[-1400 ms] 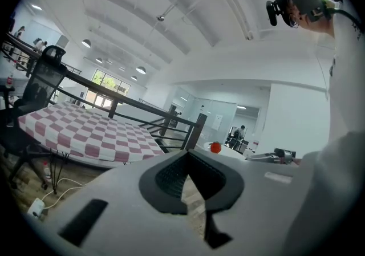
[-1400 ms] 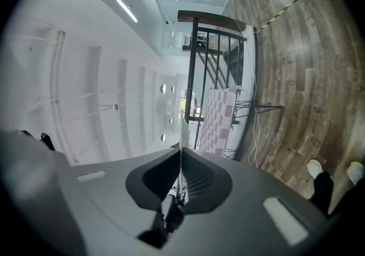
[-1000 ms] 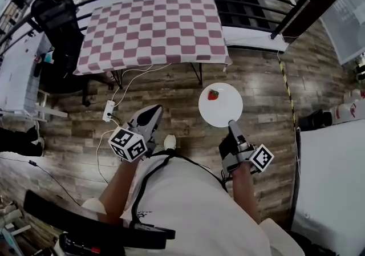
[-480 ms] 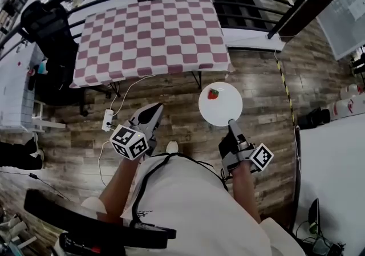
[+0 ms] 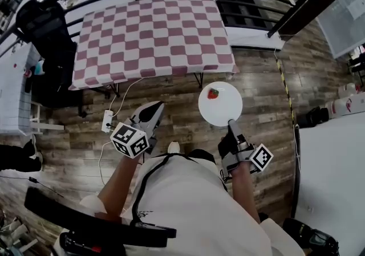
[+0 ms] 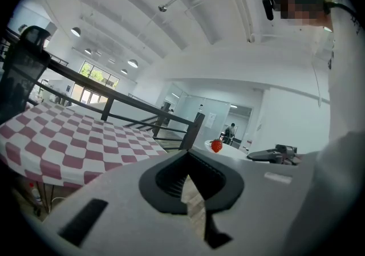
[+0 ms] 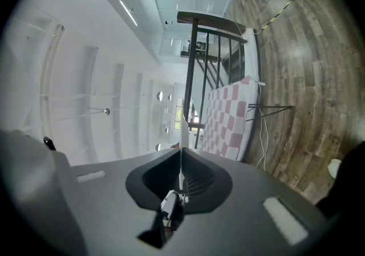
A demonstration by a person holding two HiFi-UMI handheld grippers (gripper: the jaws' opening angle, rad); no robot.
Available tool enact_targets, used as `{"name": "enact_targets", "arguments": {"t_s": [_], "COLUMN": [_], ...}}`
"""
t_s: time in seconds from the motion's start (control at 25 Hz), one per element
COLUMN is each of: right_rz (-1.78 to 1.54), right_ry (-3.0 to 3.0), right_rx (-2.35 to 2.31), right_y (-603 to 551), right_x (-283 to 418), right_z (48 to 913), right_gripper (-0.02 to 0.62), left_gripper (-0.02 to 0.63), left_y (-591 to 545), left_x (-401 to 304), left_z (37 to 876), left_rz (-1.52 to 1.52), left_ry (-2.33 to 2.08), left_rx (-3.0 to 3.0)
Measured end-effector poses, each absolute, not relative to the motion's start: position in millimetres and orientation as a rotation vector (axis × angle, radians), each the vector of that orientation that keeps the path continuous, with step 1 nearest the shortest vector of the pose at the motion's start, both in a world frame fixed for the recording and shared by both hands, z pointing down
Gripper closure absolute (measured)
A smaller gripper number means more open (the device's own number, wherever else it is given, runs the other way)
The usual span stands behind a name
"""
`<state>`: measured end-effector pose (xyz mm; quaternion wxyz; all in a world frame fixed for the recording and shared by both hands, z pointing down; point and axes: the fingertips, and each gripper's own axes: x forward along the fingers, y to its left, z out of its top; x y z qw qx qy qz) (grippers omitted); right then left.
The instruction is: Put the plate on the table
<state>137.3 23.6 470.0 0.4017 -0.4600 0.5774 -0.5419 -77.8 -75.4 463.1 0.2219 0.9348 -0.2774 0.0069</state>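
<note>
As right tongs (image 7: 180,165) pinch plate (image 5: 223,111), overhead shows strawberry (image 5: 213,94).

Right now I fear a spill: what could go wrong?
The right gripper pinches the plate only at its near rim, so it may tip or slip out. The strawberry lies loose near the far edge and could roll off. The plate hangs over floor, short of the table; a drop could break it.
</note>
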Motion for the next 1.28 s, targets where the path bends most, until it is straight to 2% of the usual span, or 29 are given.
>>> {"name": "enact_targets", "arguments": {"t_s": [0.68, 1.28], "right_rz": [-1.434, -1.556], "right_ry": [1.523, 1.663], "right_rx": [-1.117, -0.989], "right_y": [-15, -144], "right_x": [119, 146], "right_z": [474, 481], "right_gripper": [0.577, 0.578], "left_gripper": [0.601, 0.600], "left_y": [-80, -174], "left_x": [-103, -79], "left_z": [482, 481], "left_rz": [0.027, -0.042], "left_ry": [-0.820, -1.058], "left_rx": [2.537, 2.439]}}
